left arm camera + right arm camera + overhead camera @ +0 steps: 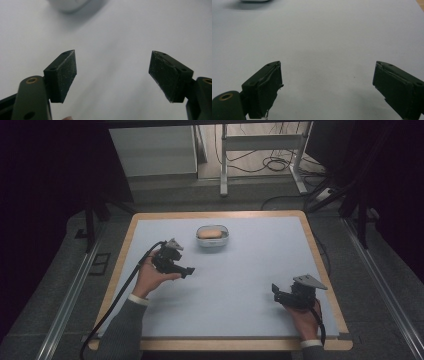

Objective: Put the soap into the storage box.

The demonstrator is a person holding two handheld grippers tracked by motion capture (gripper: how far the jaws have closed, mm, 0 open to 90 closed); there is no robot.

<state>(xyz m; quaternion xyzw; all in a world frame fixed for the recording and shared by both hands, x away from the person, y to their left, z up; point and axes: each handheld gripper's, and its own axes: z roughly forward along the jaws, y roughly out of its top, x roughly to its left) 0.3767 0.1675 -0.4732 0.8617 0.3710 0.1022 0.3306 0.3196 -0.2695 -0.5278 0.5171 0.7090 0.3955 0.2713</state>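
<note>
A small white bowl [212, 237] with a tan, bread-like piece [210, 233] in it stands at the back middle of the pale mat. My left gripper [189, 271] hovers over the mat's left half, in front and to the left of the bowl, jaws pointing right. Its pads [65, 72] stand wide apart with only bare mat between them, and the bowl's blurred rim [68, 4] sits at the top edge. My right gripper [276, 291] rests near the front right of the mat, open and empty, its pads [265, 87] far apart; the bowl's edge [254, 0] shows far off.
The pale blue mat [235, 285] lies on a wooden-rimmed table [320, 265]. Beyond the far edge are a white cabinet [152, 150], white table legs [223, 165] and loose cables [270, 162] on the floor. Dark stands flank both sides.
</note>
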